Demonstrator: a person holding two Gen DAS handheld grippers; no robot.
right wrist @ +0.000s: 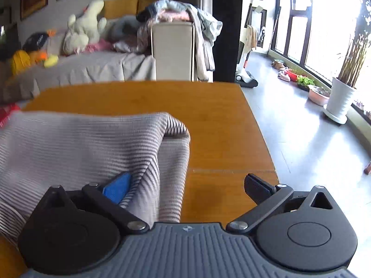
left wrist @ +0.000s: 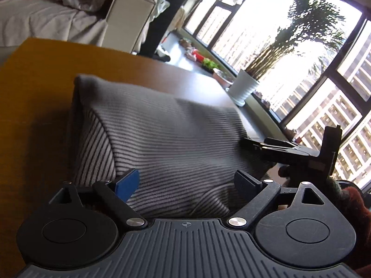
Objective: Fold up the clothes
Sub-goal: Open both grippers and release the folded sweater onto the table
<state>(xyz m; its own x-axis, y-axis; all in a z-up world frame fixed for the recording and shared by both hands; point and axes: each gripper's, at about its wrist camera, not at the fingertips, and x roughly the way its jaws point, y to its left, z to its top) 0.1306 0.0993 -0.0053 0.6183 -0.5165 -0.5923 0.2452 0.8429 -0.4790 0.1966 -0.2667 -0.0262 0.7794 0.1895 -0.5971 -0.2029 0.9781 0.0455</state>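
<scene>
Left wrist view: your left gripper (left wrist: pixel 185 183) has its jaws spread wide, nothing clamped, blue pad on one finger, black pad on the other. Striped grey garment (left wrist: pixel 167 139) lies folded in a thick bundle on the wooden table (left wrist: pixel 34 81), right in front of the fingers and partly between them; the pads do not press on it. Your right gripper (left wrist: pixel 278 148) shows at the right edge of this view, just beside the garment's right side, and a red sleeve (left wrist: pixel 352 206) sits behind it. White plant pot (left wrist: pixel 243 88) stands on the floor by the window, well apart from the table. Right wrist view: your right gripper (right wrist: pixel 185 187) is released too, jaws wide apart. Garment (right wrist: pixel 81 143) fills the left half here, and its folded corner hangs over near the blue-padded finger; whether the fabric touches that pad, cannot tell. Black-padded finger hovers over bare table (right wrist: pixel 220 115). Bed with soft toys (right wrist: pixel 83 27) is behind the table.
</scene>
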